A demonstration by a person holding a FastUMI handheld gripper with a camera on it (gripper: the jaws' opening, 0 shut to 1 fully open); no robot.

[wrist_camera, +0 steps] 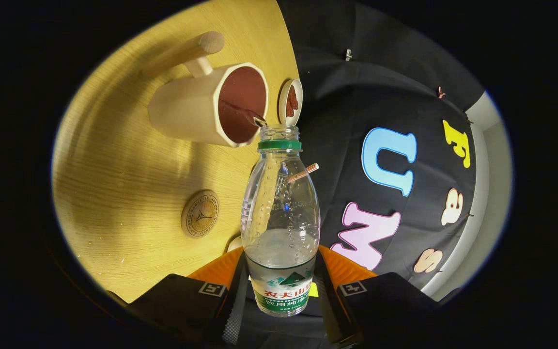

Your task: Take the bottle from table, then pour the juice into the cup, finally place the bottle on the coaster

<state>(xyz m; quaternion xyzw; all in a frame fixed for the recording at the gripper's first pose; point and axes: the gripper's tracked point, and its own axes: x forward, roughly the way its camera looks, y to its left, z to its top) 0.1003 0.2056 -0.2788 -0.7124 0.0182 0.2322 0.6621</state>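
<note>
because the bottle [280,218] is tipped hard over, with its open mouth right at the rim of the cup [213,104], a small slip could send the drink onto the table [114,184] and not into the cup. the claw [281,295] is closed on the bottle, one finger pressing each side of its lower part near the label, so the bottle sits between the fingers and is up in the air, not on the table. there is only a little clear drink left inside, and it lies low in the bottle by the fingers. the cup has a long handle and stands close to the table's edge, beside a small dish [290,102] that is right at that edge. if the mouth bumps the rim, i think the cup could slide or tip off the edge. the bottle is smooth and wet inside, so it might turn in the grip. the round coaster [200,213] lies on the table, well apart from the cup, nearer the fingers, and it is bare for now
</note>
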